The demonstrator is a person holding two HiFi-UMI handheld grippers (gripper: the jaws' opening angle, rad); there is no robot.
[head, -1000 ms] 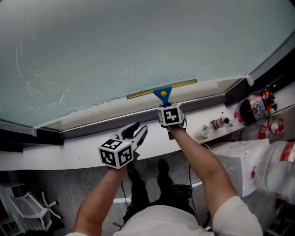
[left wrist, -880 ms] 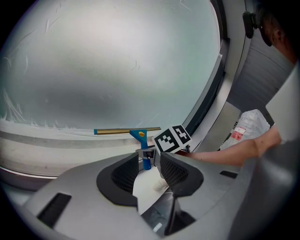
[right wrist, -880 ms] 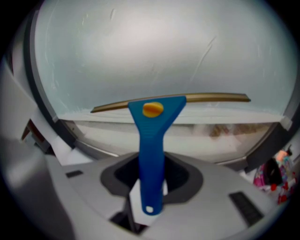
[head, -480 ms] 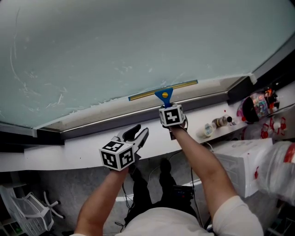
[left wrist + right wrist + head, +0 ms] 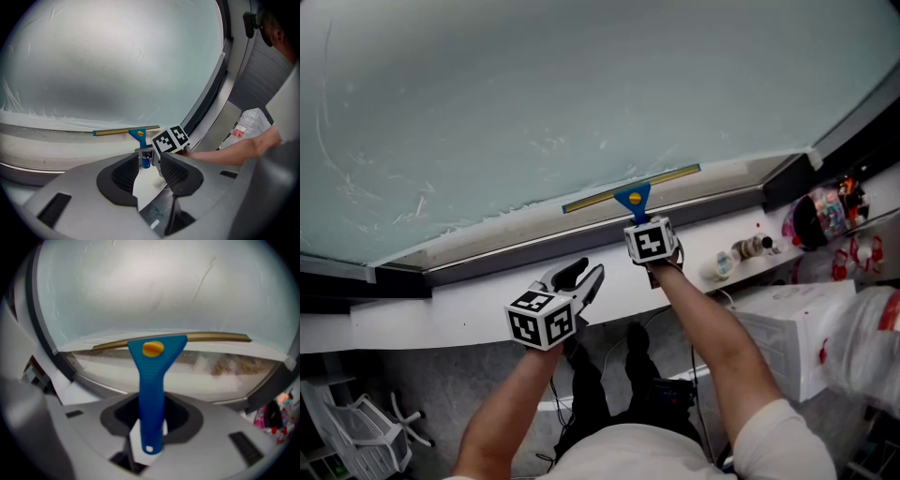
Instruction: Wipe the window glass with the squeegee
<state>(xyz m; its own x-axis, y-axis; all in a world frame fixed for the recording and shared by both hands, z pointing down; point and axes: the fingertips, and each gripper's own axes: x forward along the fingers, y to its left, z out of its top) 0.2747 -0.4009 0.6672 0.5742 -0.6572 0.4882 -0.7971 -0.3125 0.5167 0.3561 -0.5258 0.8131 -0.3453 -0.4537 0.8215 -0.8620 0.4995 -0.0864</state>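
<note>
The right claw (image 5: 153, 411) is clamped on the blue handle of the squeegee (image 5: 631, 195), which stands straight out ahead of its jaws. The brass-coloured blade lies crosswise along the lower edge of the window glass (image 5: 581, 94). White streaks and specks mark the pane ahead and off to the left. The left claw (image 5: 148, 154) hovers lower and to the left of the right one, over the white sill (image 5: 459, 314), clear of the glass, its jaws apart with nothing gripped between them. To the right of the right claw a small bottle (image 5: 748, 249) sits on the sill, and beyond it a white plastic bag (image 5: 806, 328)
</note>
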